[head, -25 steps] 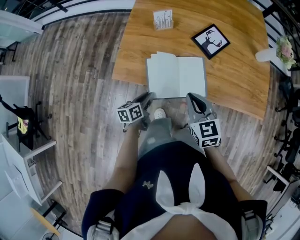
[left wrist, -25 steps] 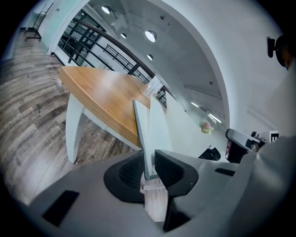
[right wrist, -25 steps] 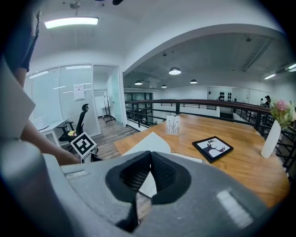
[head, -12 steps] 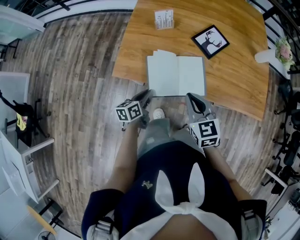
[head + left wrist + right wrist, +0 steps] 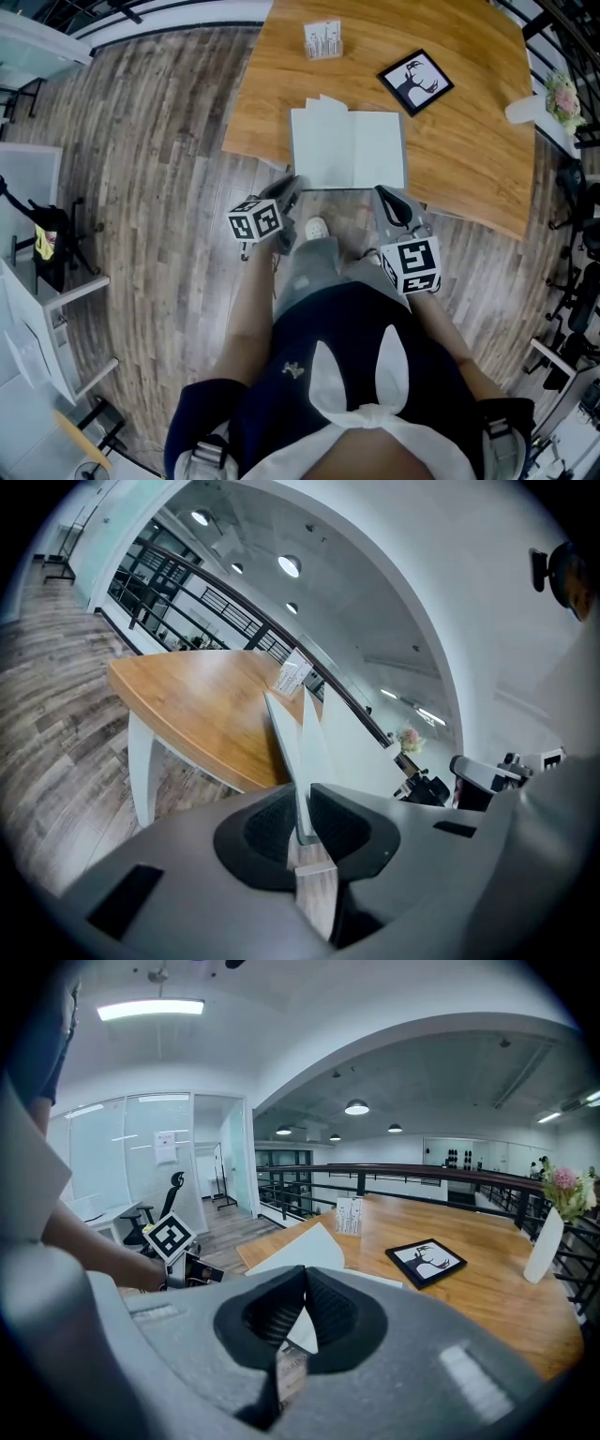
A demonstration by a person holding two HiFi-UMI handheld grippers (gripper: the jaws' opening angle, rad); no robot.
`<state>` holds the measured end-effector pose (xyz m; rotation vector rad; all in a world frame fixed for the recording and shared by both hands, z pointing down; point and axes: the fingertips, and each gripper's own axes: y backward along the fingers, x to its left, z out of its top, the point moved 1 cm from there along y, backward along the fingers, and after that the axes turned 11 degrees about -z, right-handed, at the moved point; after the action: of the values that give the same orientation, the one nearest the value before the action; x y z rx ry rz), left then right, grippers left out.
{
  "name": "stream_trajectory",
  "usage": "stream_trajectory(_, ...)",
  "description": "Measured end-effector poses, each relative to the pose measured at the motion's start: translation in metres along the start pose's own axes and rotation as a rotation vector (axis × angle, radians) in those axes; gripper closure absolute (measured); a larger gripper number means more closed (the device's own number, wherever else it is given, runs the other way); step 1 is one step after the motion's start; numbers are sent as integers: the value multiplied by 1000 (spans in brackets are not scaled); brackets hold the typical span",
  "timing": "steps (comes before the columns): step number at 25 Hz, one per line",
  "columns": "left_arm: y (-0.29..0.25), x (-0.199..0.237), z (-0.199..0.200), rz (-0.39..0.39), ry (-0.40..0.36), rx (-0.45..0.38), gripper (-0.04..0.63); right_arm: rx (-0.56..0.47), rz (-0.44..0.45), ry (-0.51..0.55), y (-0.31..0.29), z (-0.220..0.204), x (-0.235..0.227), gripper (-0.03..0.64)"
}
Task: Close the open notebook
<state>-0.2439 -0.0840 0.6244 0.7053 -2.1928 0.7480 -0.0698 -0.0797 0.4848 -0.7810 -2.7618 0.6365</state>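
Observation:
The open notebook [image 5: 348,149] lies with blank white pages near the front edge of the wooden table [image 5: 469,169]. My left gripper [image 5: 292,185] is at its near left corner. In the left gripper view the jaws have just been closing, and the left gripper [image 5: 302,825] is shut on the thin edge of the notebook's left cover [image 5: 286,738], which stands tilted up with loose pages fanned behind it. My right gripper [image 5: 387,195] hovers by the near right corner. In the right gripper view the right gripper [image 5: 305,1283] is shut, with nothing seen gripped.
A black-framed deer picture [image 5: 415,82] lies on the table behind the notebook to the right. A small white card stand [image 5: 323,39] is at the table's far side, and a white vase with flowers [image 5: 544,103] is at its right edge. A person's shoe [image 5: 318,228] shows below.
The left gripper has risen a little at the notebook's left corner, with the cover edge in its jaws. The right gripper has stayed in place.

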Motion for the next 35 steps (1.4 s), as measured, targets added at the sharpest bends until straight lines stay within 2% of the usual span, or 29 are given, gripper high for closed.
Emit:
stream_trajectory(9, 0, -24, 8, 84, -76, 43, 532, -8, 5, 9, 15, -1, -14, 618)
stream_trajectory(35, -21, -87, 21, 187, -185, 41, 546, -26, 16, 7, 45, -11, -62, 618)
